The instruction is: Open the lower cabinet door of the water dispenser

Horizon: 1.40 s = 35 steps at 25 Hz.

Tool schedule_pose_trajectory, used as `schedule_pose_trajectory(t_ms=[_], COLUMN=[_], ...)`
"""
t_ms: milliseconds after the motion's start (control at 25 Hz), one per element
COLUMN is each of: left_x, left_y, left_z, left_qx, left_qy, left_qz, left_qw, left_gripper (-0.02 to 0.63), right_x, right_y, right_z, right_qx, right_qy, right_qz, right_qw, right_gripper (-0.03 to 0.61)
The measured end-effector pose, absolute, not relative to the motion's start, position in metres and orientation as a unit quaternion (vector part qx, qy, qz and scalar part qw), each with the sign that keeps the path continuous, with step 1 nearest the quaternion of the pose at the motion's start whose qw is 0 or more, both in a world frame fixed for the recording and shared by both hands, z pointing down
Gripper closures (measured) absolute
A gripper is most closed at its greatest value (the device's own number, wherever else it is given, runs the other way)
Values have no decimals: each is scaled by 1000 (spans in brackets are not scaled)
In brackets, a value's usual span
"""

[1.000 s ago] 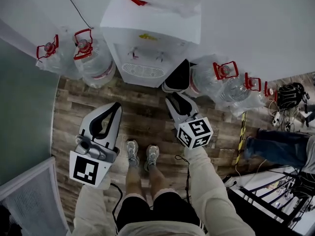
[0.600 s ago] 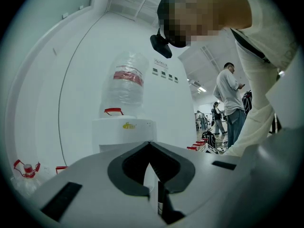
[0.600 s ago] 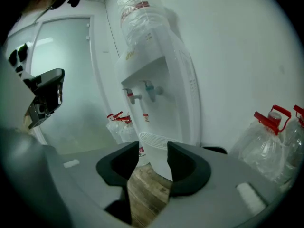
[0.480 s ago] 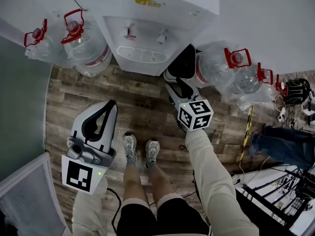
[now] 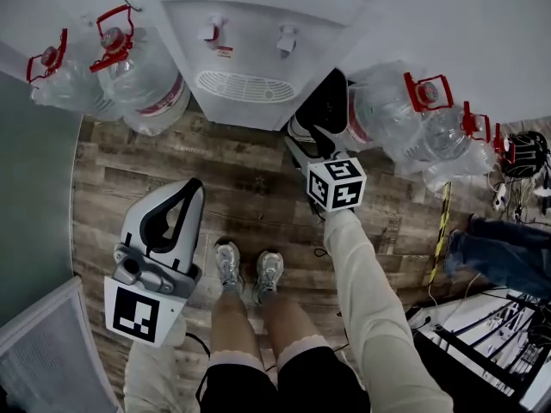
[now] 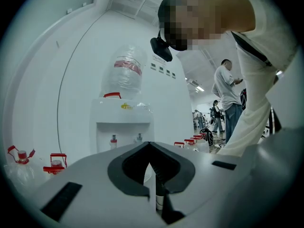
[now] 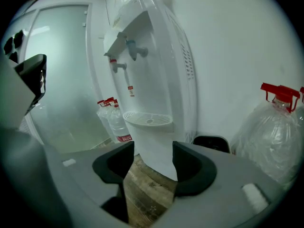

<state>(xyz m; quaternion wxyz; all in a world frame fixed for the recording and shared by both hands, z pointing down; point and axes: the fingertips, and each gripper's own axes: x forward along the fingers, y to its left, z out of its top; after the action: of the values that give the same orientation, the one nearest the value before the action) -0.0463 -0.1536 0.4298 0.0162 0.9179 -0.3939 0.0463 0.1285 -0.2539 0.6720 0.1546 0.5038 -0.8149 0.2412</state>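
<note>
**Dispenser ahead, its print too small to read**

Head view: the white water dispenser (image 5: pixel 250 50) stands against the wall beyond the floorboards. Its lower cabinet door is out of sight under the drip grille (image 5: pixel 244 86). The left gripper (image 5: pixel 196 188) is clenched and empty. The right gripper (image 5: pixel 312 143) is near the dispenser's right corner.

Left gripper view: the yellow logo (image 6: pixel 126 106) is illegible and the jaws are together.

Right gripper view: the tap sticker (image 7: pixel 128 90) is unreadable. The jaws are released and have just been opening, gripping nothing, and they partly hide the dispenser's lower front.
</note>
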Motion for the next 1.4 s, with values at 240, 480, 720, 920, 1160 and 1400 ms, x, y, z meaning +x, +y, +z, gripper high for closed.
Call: schedule_pose_trajectory(t_ms=[240,480,720,920,1160,1400], left_x=[-50,-56,-63,-68,-76,-75], left_y=[-160,-169,-175,-179,-180,-177], left_z=[463,488,510,522,520,519], left_qx=[921,923,924,923,921,921], left_qy=[-385,-380,-378,-379,-386,-387], left_qz=[53,54,57,61,58,52], left_qw=[1,-14,-19,-17,-18,-12], left_gripper=[614,614,614,614,614,614], right_x=[134,135,134,134,137,136], right_y=[-276,-304,-328,-344,-343,-338], right_z=[717,752,770,774,768,766], right_qx=[514,518,521,525,544,551], right_qy=[-805,-799,-796,-795,-778,-772], right_qz=[245,241,235,233,267,267], right_qw=[168,190,197,194,164,167], right_gripper=[287,262,238,236,256,268])
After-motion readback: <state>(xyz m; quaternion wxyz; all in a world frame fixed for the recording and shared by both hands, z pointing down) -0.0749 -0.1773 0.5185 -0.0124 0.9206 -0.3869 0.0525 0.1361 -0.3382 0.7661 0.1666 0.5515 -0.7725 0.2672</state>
